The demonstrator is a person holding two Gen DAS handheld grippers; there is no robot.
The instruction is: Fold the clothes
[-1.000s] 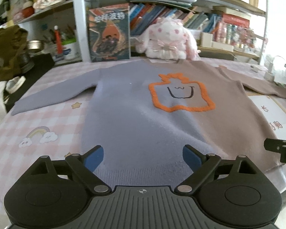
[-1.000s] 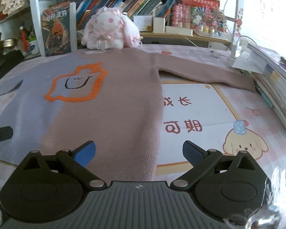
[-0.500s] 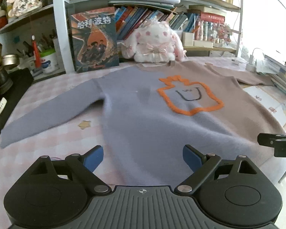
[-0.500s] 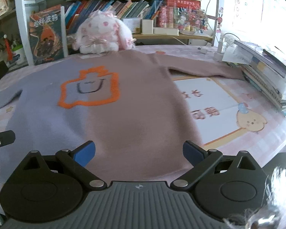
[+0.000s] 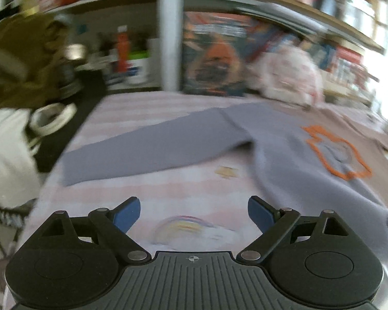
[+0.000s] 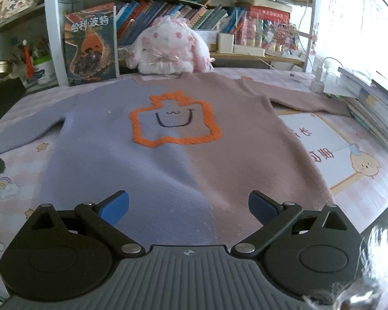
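We've got the two-tone sweater (image 6: 183,155) spread flat, centre frame, sleeves out for folding, with left gripper (image 5: 194,213) and right gripper (image 6: 188,206) both gaping, empty.

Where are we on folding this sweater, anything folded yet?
Done: the sweater lies spread flat on the table, front up, both sleeves out. No fold shows yet. In hand: nothing; the left claw is open and faces the grey sleeve, and the right claw is open over the hem. Left: both sleeves and the body fold.
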